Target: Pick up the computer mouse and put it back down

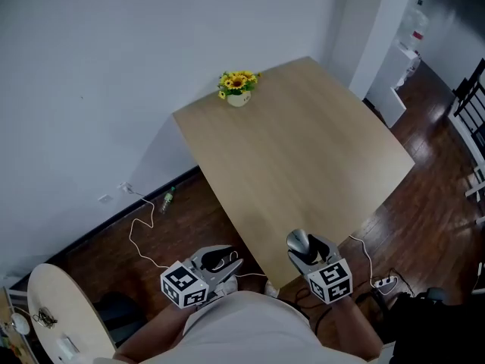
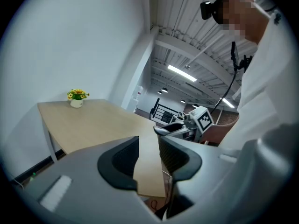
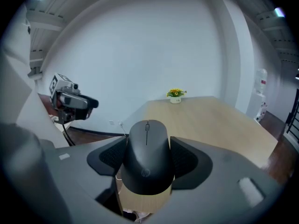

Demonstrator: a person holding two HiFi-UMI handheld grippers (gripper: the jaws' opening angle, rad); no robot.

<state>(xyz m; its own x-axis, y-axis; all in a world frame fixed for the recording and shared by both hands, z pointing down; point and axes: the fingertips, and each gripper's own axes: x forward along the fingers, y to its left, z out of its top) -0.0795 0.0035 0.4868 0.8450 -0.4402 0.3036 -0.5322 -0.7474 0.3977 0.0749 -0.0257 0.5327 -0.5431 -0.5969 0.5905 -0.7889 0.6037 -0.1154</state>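
Note:
A dark grey computer mouse (image 3: 147, 155) sits clamped between the jaws of my right gripper (image 3: 147, 158), held above the near edge of the light wooden table (image 3: 219, 120). In the head view the mouse (image 1: 298, 242) pokes out ahead of the right gripper (image 1: 305, 250) over the table's (image 1: 303, 150) near corner. My left gripper (image 1: 223, 264) hangs off the table's near left side, over the floor, open and empty. From the left gripper view its jaws (image 2: 148, 160) stand apart with only table and floor between them, and the mouse (image 2: 168, 129) shows at the far right.
A small pot of yellow flowers (image 1: 238, 87) stands at the table's far corner by the white wall. A white cable (image 1: 140, 230) and a green bottle (image 1: 167, 200) lie on the dark floor at left. A power strip (image 1: 385, 283) lies at right. A round pale tabletop (image 1: 64, 317) is at bottom left.

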